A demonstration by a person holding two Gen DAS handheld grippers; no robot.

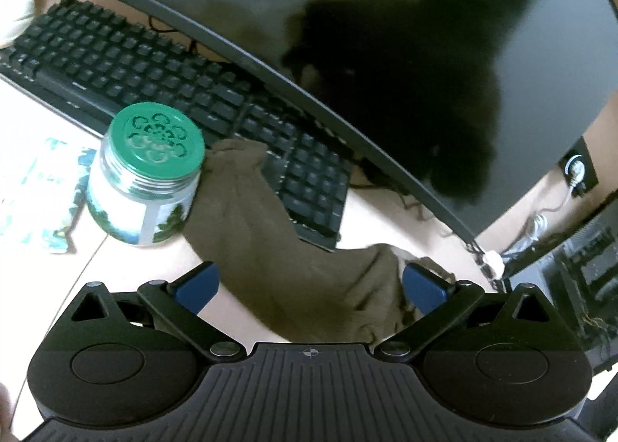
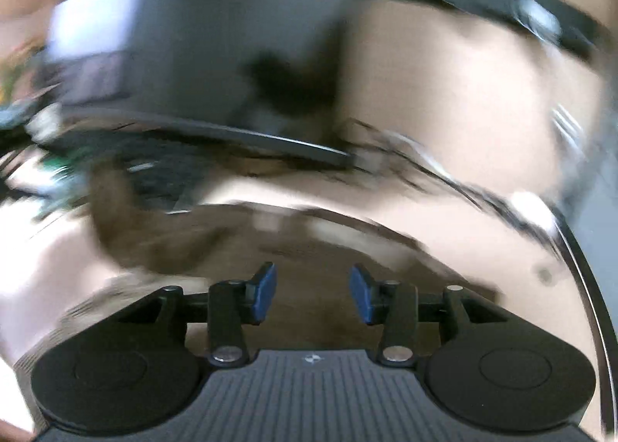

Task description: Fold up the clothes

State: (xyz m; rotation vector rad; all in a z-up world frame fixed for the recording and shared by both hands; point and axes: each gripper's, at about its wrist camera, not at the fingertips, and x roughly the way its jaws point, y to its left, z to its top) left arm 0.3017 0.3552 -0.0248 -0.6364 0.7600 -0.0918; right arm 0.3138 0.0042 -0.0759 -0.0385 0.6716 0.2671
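An olive-brown garment (image 1: 278,245) lies crumpled on the pale desk, one end draped over the keyboard's front edge and resting against the jar. My left gripper (image 1: 309,285) is open wide, its blue pads (image 1: 197,285) on either side of the garment's near bunched part, none closed on it. In the right wrist view everything is motion-blurred; the brown garment (image 2: 301,253) spreads in front of and under my right gripper (image 2: 313,293), which is open with its blue pads (image 2: 266,291) apart and nothing between them.
A black keyboard (image 1: 162,71) runs diagonally under a large dark monitor (image 1: 386,36). A jar with a green lid (image 1: 145,175) stands left of the garment, beside a patterned mat (image 1: 38,191). Cables (image 1: 540,218) and a dark case (image 1: 579,272) sit at the right.
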